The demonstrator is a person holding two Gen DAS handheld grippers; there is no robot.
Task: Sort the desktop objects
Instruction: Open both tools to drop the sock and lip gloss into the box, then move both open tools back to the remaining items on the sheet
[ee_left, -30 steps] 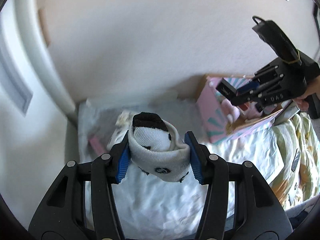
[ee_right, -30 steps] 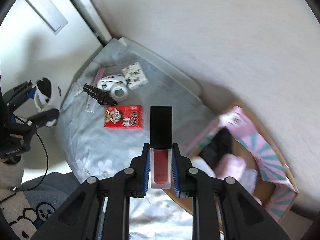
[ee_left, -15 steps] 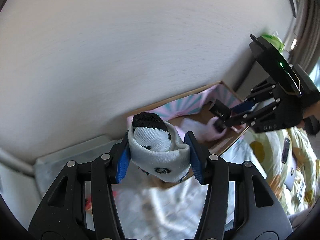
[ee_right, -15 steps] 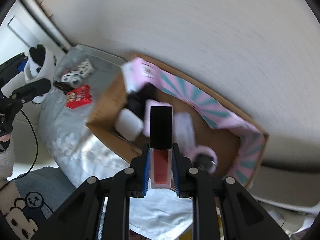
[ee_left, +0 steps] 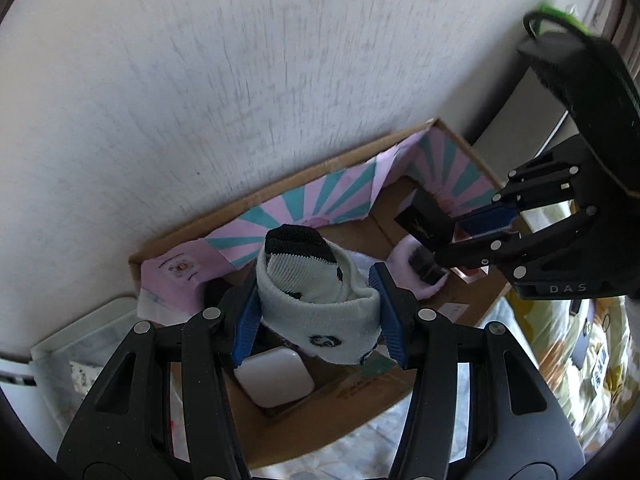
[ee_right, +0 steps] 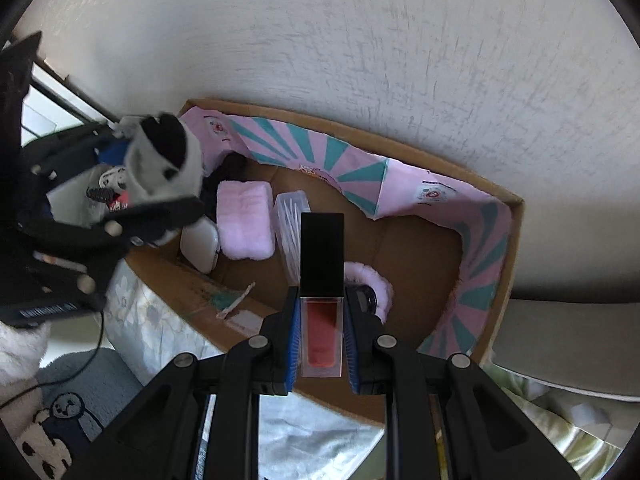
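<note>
My left gripper [ee_left: 318,316] is shut on a rolled white sock with a black toe [ee_left: 316,292] and holds it over the left end of an open cardboard box [ee_left: 328,416] lined with pink and teal paper. It also shows in the right wrist view [ee_right: 164,168]. My right gripper [ee_right: 322,320] is shut on a red lip gloss with a black cap [ee_right: 322,276], held over the box's right part [ee_right: 516,248]. In the left wrist view the right gripper [ee_left: 472,236] hangs over the box with the gloss's cap [ee_left: 424,222].
Inside the box lie a white case [ee_right: 200,246], a pink folded cloth [ee_right: 245,220], a clear plastic case [ee_right: 290,224], a pink fluffy item [ee_right: 370,284] and a dark garment [ee_right: 232,168]. The box stands against a white wall on a floral cloth [ee_right: 160,332]. A clear bin [ee_left: 84,344] sits left.
Both grippers moved from the grey cloth area to above the box. The sock and the lip gloss stay gripped. The box now fills both views.
</note>
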